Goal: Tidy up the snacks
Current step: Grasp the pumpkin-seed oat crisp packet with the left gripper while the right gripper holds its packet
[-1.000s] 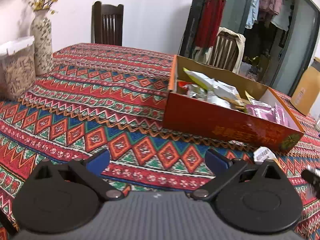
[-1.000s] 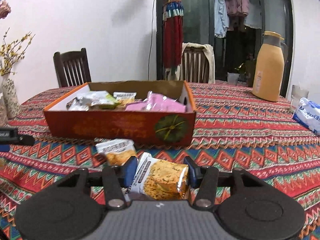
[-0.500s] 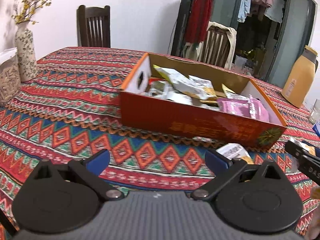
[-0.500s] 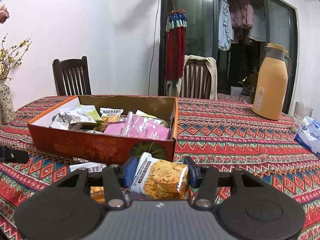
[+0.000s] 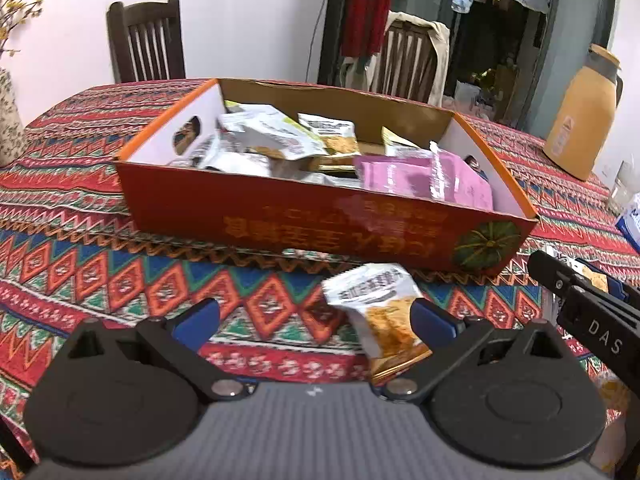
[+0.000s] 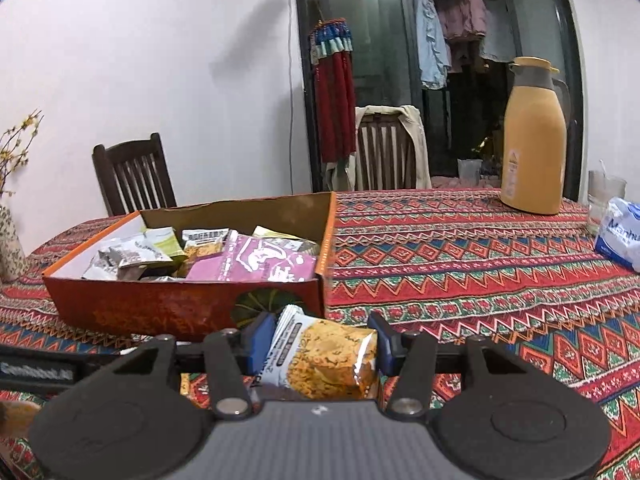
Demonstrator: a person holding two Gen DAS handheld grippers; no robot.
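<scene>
Plainly the right gripper (image 6: 316,346) has its jaws closed on a snack packet (image 6: 324,354), carried toward the orange box (image 5: 320,220) where the other snacks lie. The left gripper (image 5: 314,316) hovers with jaws wide and empty over a loose packet (image 5: 376,320) on the bench (image 5: 100,280), just near of the box. Readable: "DAS" on the right gripper; the packets' print is too blurred.

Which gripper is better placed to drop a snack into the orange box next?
Right. The right gripper is already shut on a snack packet just short of the orange box. The left gripper is open, with a loose packet ungrasped.
</scene>
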